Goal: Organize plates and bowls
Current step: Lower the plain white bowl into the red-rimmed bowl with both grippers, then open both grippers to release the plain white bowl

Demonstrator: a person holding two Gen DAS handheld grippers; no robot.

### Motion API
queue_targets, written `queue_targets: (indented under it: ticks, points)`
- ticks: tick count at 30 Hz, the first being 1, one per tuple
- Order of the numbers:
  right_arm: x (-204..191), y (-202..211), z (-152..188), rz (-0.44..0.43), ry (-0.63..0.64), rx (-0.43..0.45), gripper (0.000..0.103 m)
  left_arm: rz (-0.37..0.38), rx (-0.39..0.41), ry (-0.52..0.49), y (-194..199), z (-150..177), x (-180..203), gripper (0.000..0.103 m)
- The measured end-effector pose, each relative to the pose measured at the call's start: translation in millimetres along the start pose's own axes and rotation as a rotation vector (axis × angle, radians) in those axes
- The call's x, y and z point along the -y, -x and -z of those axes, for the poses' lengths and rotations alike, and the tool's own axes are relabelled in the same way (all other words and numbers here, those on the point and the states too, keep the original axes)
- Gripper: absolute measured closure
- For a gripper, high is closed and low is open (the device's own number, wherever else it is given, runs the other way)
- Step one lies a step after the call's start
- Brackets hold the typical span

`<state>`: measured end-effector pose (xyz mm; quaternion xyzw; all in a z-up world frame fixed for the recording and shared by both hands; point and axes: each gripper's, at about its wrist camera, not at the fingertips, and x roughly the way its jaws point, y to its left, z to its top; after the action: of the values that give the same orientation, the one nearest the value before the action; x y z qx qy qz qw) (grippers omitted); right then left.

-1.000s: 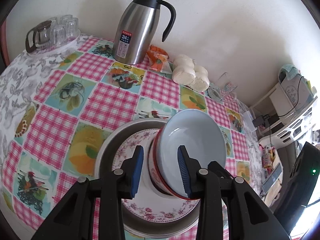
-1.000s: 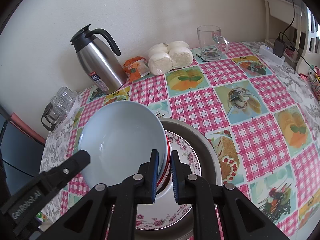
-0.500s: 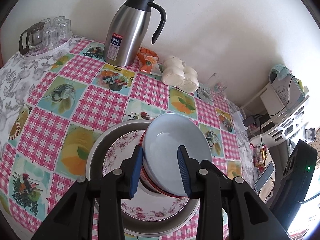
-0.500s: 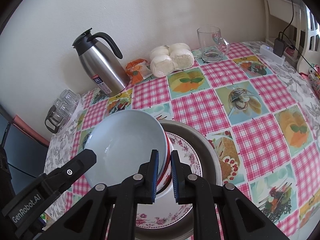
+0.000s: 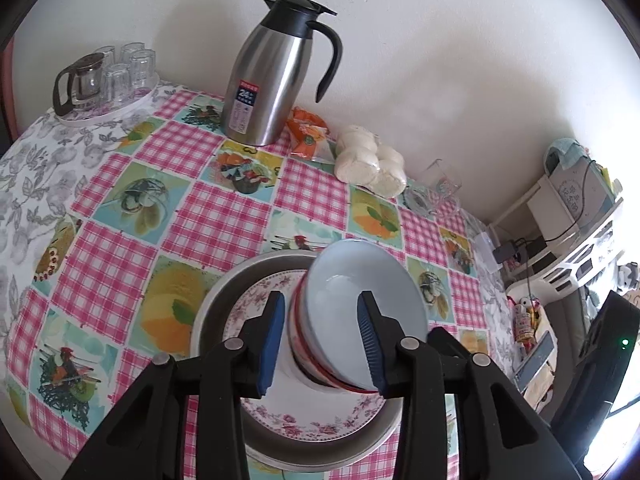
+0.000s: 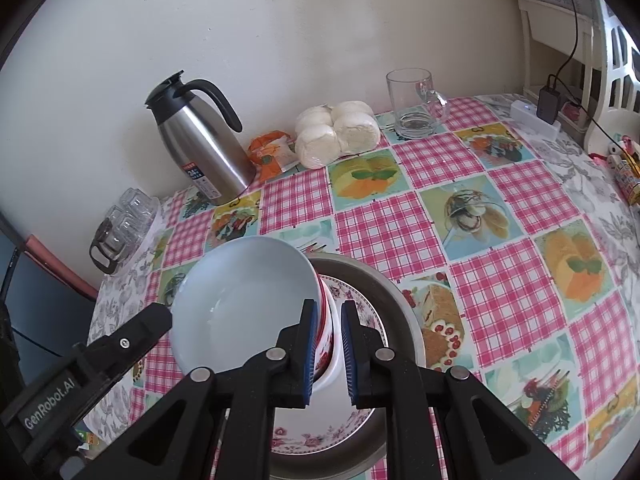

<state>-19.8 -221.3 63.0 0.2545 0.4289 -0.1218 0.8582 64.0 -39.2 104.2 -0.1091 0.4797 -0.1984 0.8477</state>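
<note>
While our right gripper (image 6: 329,350) clamps the rim of the tilted bowl stack (image 6: 240,304), our left gripper (image 5: 322,342) gapes around it, released. The stack leans over a floral plate (image 5: 320,426) inside a metal basin (image 6: 396,304), near us.

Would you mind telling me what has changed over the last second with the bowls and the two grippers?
Very little. The right gripper stays clamped on the rim of the tilted stack of bowls, which still leans over the floral plate in the metal basin. The left gripper remains open around the stack and has only shifted slightly, as the changed framing shows. The thermos, buns and glass mug have not moved.
</note>
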Motion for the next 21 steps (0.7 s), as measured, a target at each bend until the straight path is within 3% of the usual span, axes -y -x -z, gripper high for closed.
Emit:
queue_targets:
  ticks: [2, 6, 10, 15, 21]
  points:
    - [0, 1, 0, 0.018, 0.01, -0.003, 0.087, -0.021, 0.0, 0.005, 0, 0, -3, 0.05]
    - [2, 2, 1, 0.054, 0.024, -0.002, 0.055, -0.055, -0.004, 0.021, 1, 0, -8, 0.039]
    - [2, 3, 2, 0.067, 0.046, -0.002, 0.045, -0.114, -0.002, 0.028, 1, 0, -13, 0.022]
    - [2, 4, 5, 0.081, 0.067, -0.007, 0.029, -0.192, 0.009, 0.016, 2, 2, -18, 0.015]
    - [6, 3, 10, 0.118, 0.085, -0.016, 0.02, -0.251, 0.013, 0.021, 4, 8, -30, 0.01]
